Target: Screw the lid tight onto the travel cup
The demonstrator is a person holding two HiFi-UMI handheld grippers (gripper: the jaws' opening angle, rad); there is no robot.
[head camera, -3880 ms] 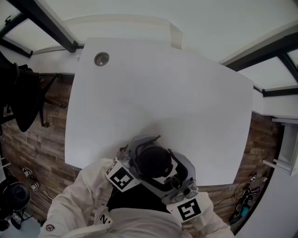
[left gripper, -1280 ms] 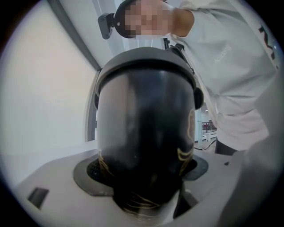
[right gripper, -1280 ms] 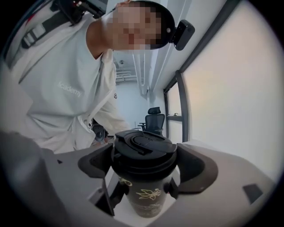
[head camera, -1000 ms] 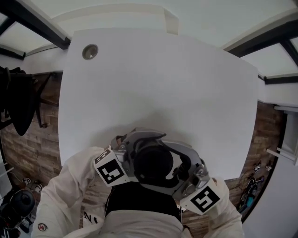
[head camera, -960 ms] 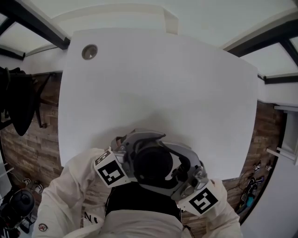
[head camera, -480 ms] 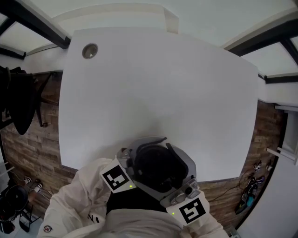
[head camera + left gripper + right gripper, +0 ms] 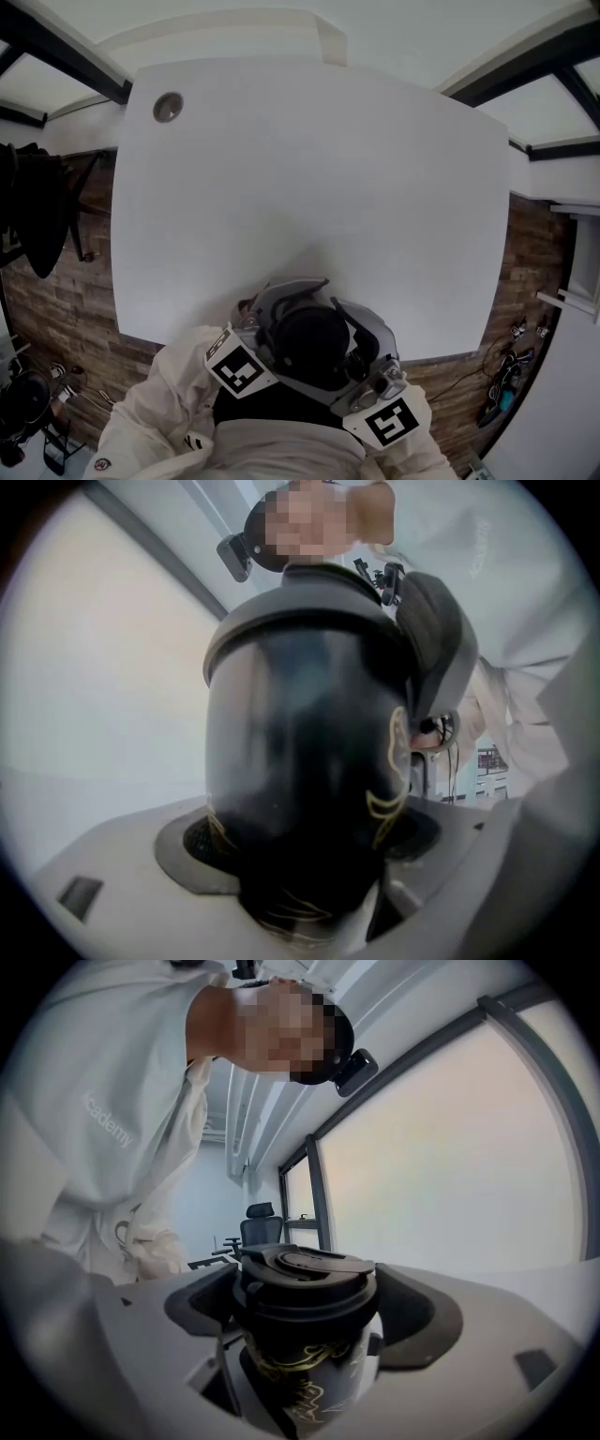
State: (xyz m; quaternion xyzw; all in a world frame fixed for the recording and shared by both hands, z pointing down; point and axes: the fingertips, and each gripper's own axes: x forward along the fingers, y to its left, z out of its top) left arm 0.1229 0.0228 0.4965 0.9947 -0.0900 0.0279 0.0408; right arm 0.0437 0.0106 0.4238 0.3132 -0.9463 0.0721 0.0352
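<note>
A: Where was the travel cup (image 7: 309, 342) at that moment?

B: It was at the near edge of the surface (image 7: 309, 169), about the middle of that edge. From above it showed as a dark round shape between the two grippers.

A: Which gripper had it?

B: Both of them. The left gripper (image 7: 305, 855) was closed on the body of the cup. The black wall with the thin gold drawing filled the space between its two pads, and both pads touched it. The right gripper (image 7: 307, 1302) was closed on the lid (image 7: 305, 1269), with one pad on each side of the lid's rim.

A: So the lid sat on the cup?

B: Yes, it sat on the mouth of the cup. The wall with the gold drawing went down under it, between the jaws of the right gripper. Whether the lid was tight, I could not tell.

A: Did the cup stand on the surface?

B: That I could not tell either. The grippers and the person's white sleeves (image 7: 155, 412) covered what was under it. At the far left corner of the surface there was a small round hole (image 7: 168, 106), well apart from the cup.
</note>
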